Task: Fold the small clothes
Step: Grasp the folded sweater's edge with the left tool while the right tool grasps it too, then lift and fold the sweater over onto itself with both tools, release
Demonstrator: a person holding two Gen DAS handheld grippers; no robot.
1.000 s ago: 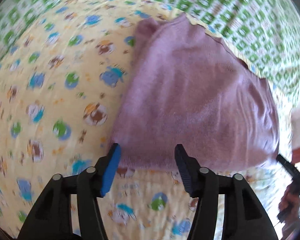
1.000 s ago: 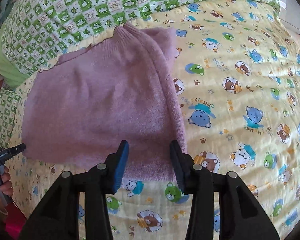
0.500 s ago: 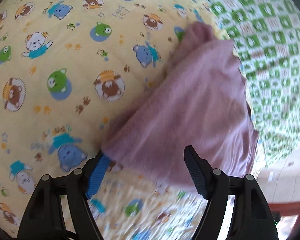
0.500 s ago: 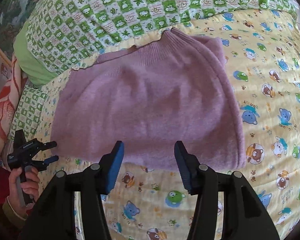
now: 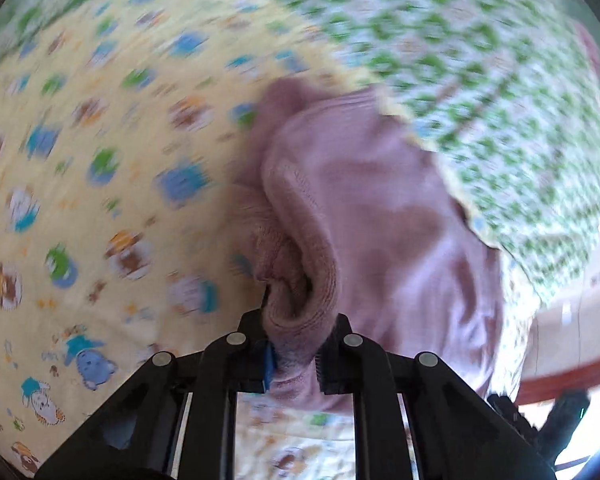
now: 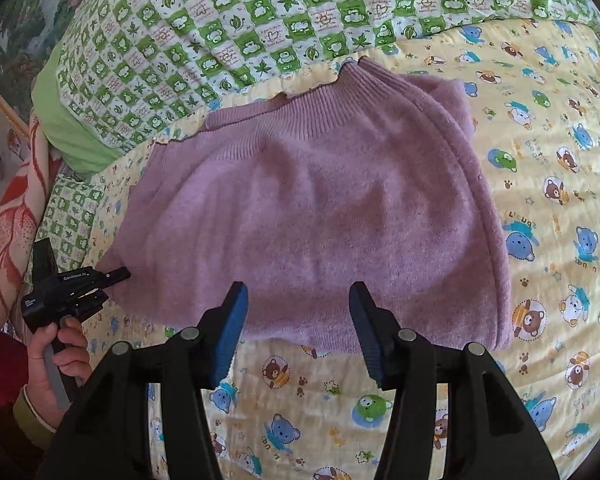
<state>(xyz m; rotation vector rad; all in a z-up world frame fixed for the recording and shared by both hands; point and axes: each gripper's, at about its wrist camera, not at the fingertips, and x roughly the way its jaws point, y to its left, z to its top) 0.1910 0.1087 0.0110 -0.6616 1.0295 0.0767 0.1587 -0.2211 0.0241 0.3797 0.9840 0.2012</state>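
Observation:
A small purple knitted sweater (image 6: 320, 216) lies folded on a yellow quilt with cartoon bears (image 6: 540, 240). My left gripper (image 5: 296, 356) is shut on the sweater's (image 5: 380, 220) near left corner, and the bunched knit fills the gap between the fingers. In the right wrist view the left gripper (image 6: 112, 276) shows at the sweater's left edge, held by a hand. My right gripper (image 6: 298, 320) is open and empty, just at the sweater's near hem, with the fingers over the quilt's edge of it.
A green and white checked quilt (image 6: 228, 28) lies behind the sweater. A green pillow edge (image 6: 72, 128) and a red floral cloth (image 6: 8, 224) are at the left. The floor (image 5: 572, 320) shows beyond the bed's right side in the left wrist view.
My left gripper has closed on the sweater's corner and bunched it up. My right gripper moved closer to the near hem and stays open.

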